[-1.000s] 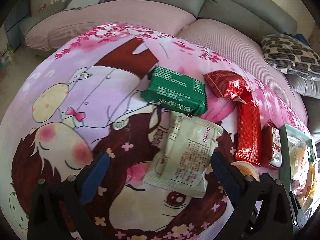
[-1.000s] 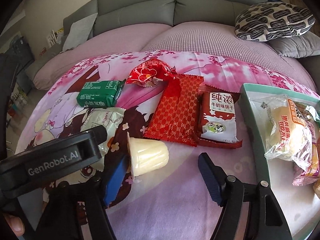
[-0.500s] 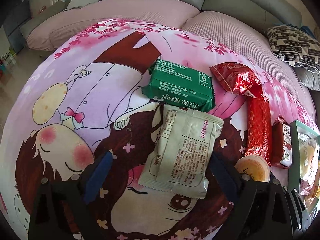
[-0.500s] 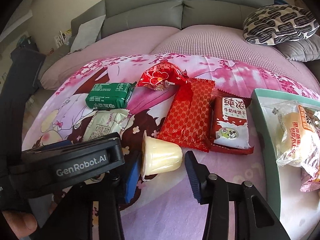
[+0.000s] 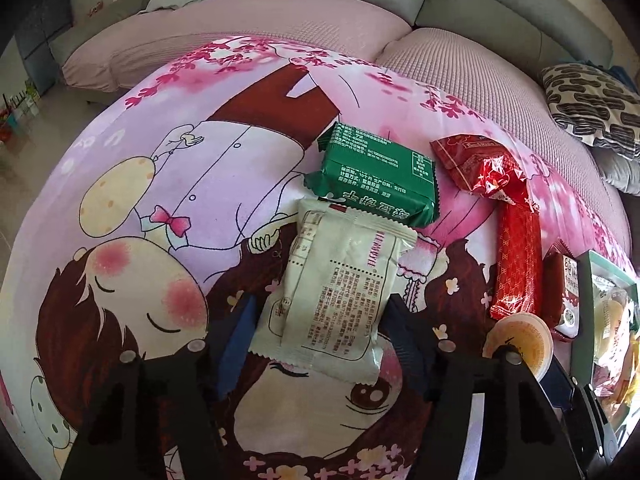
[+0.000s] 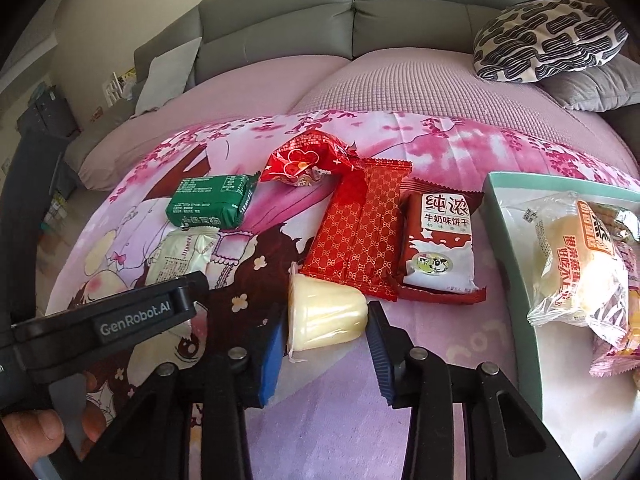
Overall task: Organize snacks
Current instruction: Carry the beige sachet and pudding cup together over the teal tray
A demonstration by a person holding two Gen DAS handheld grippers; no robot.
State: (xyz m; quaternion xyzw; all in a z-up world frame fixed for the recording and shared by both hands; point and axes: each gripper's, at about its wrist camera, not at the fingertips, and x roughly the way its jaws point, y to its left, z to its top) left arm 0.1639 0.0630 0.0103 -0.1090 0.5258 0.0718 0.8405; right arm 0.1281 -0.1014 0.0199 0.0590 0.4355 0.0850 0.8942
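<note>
Right claw [image 6: 326,320] is clamped on the jelly cup [image 6: 326,314] – blue pad against its lid end, the other finger against its base, the cup lying on its side on the cartoon-print cloth [image 6: 460,148] that covers the worktop. Just past the cup sits the red patterned packet [image 6: 356,228], its near corner touching the cup, and beside that the milk biscuit packet [image 6: 440,244]. Over on the right, the teal-rimmed tray [image 6: 506,232] holds a clear-wrapped bun [image 6: 580,264] and other wrapped snacks.

Left claw [image 5: 316,336] now – its jaws are closing around the pale green snack packet [image 5: 336,292], which lies flat on the cloth between the two fingers; the pads sit right at its long edges, and whether they press it yet I cannot tell. Touching the packet's far end is the dark green packet [image 5: 376,176], back side up. To the right of that lies a shiny red crinkled packet [image 5: 484,172], its end resting over the top of the long red patterned one.

From the right wrist view the left claw's black body shows at the lower left, a thumb [image 6: 30,428] wrapped under it. Behind the cloth runs a grey sofa [image 6: 352,20] with a black-and-white patterned cushion [image 6: 548,40] on its right side
</note>
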